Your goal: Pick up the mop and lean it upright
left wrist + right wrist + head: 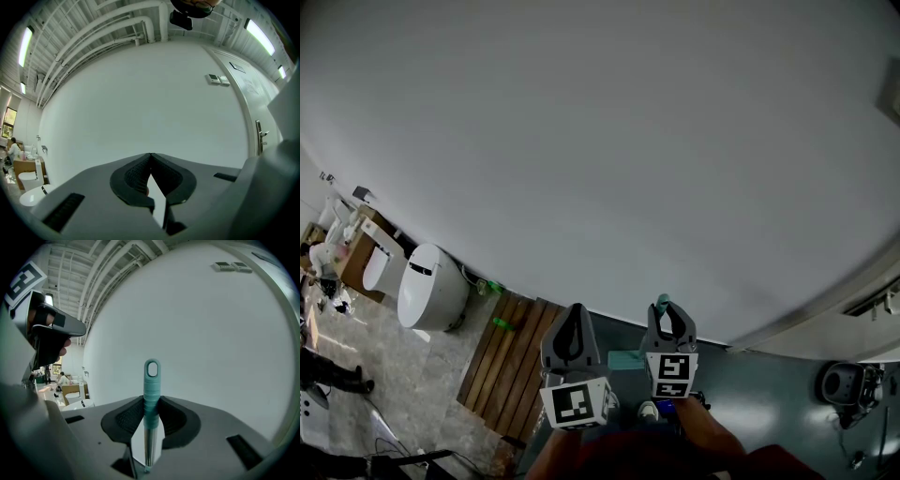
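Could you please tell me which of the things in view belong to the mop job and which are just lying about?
Part of the job:
- mop handle, upright, gripped by the right gripper
- white wall, probably what the mop will lean against

Just lying about:
- white toilet
- wooden slat platform
- left gripper, shut and empty

a white wall (600, 141) blocks ahead; a toilet (431, 286) stands off left.
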`<move>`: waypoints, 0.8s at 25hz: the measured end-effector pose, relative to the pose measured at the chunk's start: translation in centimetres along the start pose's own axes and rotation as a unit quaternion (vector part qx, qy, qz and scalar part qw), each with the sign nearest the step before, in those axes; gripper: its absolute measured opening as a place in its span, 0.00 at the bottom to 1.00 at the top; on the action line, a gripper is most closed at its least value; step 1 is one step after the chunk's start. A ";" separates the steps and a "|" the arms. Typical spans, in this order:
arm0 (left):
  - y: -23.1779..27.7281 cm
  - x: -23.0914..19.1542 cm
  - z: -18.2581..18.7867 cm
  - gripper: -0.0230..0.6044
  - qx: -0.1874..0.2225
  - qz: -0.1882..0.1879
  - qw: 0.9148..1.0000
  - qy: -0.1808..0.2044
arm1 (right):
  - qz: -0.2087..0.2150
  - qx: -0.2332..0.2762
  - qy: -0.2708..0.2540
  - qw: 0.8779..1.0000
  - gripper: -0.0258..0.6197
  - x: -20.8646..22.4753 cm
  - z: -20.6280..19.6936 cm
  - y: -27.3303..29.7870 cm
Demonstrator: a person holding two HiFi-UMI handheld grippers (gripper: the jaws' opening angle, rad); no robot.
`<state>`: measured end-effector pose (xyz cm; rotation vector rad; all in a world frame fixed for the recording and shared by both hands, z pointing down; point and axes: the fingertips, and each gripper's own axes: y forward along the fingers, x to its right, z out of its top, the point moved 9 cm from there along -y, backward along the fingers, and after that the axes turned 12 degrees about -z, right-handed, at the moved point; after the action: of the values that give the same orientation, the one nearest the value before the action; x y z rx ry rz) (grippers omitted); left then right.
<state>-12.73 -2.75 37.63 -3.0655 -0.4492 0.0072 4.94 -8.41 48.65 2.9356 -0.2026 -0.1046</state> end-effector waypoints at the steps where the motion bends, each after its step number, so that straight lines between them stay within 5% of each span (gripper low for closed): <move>1: 0.0 0.0 0.0 0.06 0.000 0.000 1.000 -0.001 | 0.003 0.001 0.000 1.000 0.21 -0.1 0.1 -0.2; 20: 0.4 0.1 0.9 0.06 0.011 -0.004 1.000 0.011 | 0.017 0.075 0.034 0.996 0.21 1.7 9.0 -4.1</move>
<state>-12.57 -3.05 36.68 -3.0389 -0.4575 -0.0221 6.39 -6.35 38.91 3.0785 -0.2599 0.0152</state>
